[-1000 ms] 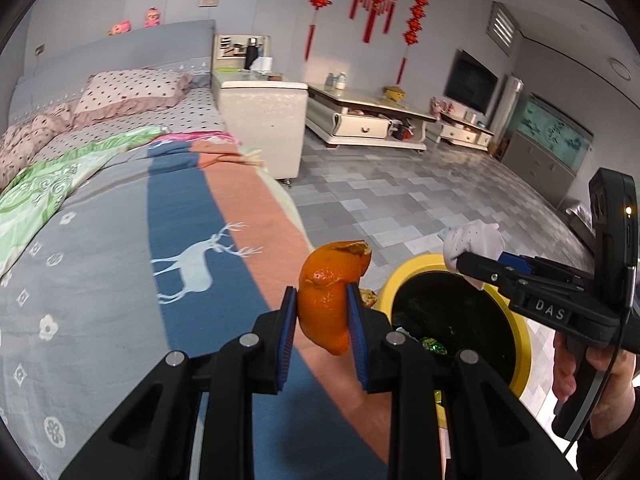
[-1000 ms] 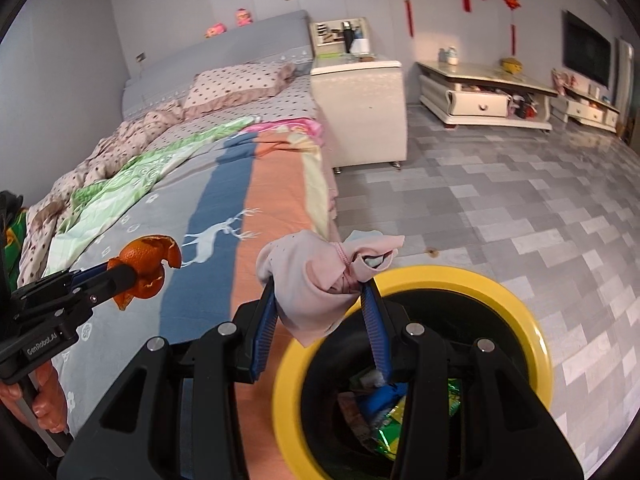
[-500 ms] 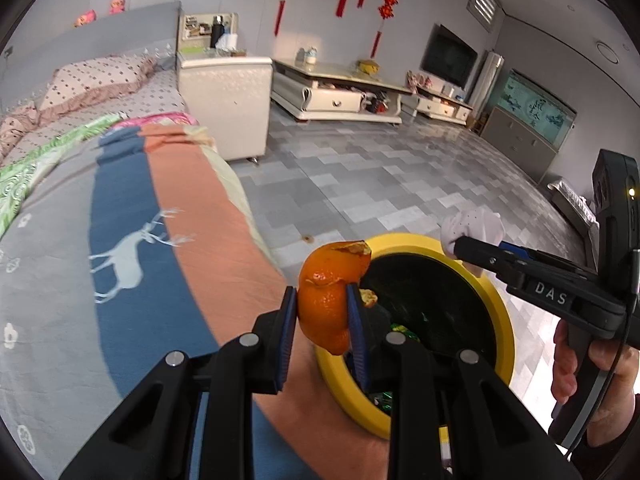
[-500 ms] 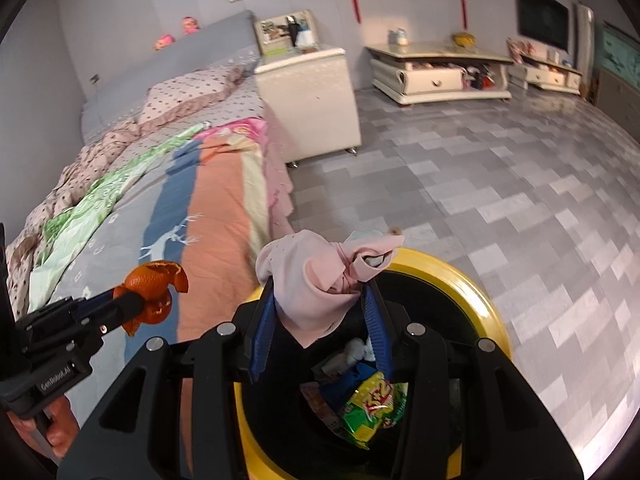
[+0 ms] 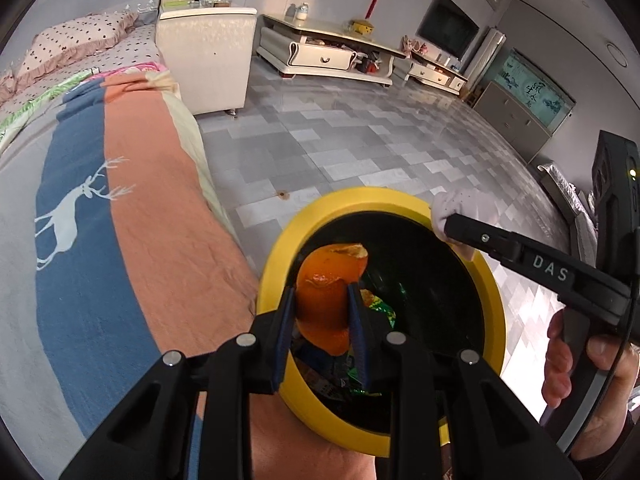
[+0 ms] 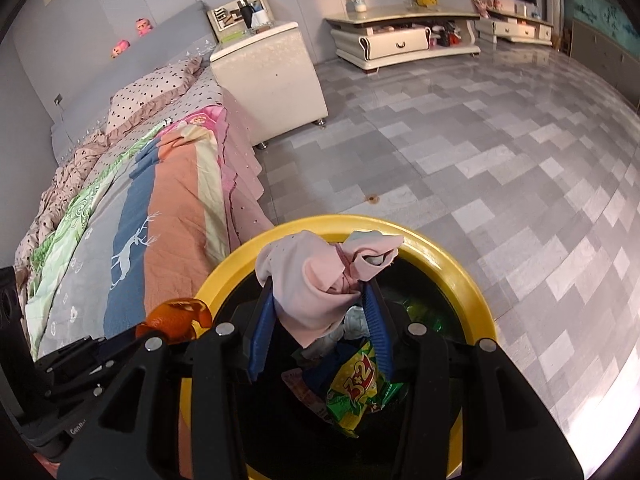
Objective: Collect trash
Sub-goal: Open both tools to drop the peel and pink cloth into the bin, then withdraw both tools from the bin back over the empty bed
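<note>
My left gripper [image 5: 322,320] is shut on an orange peel [image 5: 328,296] and holds it over the near-left part of the yellow-rimmed trash bin [image 5: 348,200]. My right gripper [image 6: 320,328] is shut on a crumpled pink tissue [image 6: 320,284] and holds it over the same bin [image 6: 452,268]. The bin holds several wrappers, among them a green snack bag [image 6: 356,396]. The orange peel also shows at the lower left of the right wrist view [image 6: 176,318], and the tissue at the right of the left wrist view [image 5: 464,208].
The bin stands on the grey tiled floor [image 5: 340,136] against the bed with its striped deer blanket [image 5: 100,216]. A white bedside cabinet [image 6: 268,76] and a low TV stand [image 6: 400,36] stand further back.
Both grippers have moved off the bed side to over the bin's opening, each keeping its hold. The cameras now look more steeply down into the bin.
</note>
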Action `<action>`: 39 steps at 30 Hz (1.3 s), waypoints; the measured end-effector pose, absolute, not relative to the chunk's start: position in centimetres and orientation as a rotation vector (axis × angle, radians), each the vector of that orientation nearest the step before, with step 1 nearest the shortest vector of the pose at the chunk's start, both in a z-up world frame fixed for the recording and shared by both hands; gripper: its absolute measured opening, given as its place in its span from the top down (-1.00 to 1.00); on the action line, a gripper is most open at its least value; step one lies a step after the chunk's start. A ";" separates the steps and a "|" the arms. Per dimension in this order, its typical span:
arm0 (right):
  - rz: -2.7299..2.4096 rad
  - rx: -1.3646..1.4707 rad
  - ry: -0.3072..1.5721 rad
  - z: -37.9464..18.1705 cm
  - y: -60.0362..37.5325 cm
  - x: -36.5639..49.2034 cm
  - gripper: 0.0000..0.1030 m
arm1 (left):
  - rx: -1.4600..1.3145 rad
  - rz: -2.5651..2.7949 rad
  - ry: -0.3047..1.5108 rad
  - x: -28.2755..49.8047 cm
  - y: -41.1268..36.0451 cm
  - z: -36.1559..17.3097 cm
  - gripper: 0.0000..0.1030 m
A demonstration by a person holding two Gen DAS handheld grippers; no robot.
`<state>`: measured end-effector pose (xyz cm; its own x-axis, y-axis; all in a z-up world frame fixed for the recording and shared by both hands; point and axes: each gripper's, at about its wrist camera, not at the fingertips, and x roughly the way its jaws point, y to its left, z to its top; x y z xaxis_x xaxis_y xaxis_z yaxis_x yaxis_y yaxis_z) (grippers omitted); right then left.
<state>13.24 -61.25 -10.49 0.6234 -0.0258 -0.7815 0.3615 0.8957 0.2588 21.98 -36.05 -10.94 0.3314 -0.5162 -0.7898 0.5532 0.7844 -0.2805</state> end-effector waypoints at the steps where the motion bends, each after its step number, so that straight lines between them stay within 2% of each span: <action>1: -0.229 0.423 0.875 -10.6 -61.4 13.1 0.14 | 0.046 -0.697 1.015 21.9 -36.1 -11.1 0.51; 8: -0.247 0.437 0.868 -10.7 -61.8 12.7 0.01 | 0.037 -0.699 1.009 21.9 -35.5 -11.0 0.21; 23: -0.234 0.438 0.874 -10.7 -60.3 12.2 -0.02 | 0.014 -0.645 0.986 21.8 -31.8 -9.8 0.20; 39: -0.121 0.364 0.881 -9.0 -52.2 14.4 -0.02 | -0.036 -0.514 0.957 22.4 -23.6 -8.1 0.20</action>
<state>14.39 -52.15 -9.05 0.6341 0.0452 -0.7719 0.2515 0.9319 0.2612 22.38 -23.55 -8.15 0.4659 -0.4343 -0.7709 0.4027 0.8799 -0.2523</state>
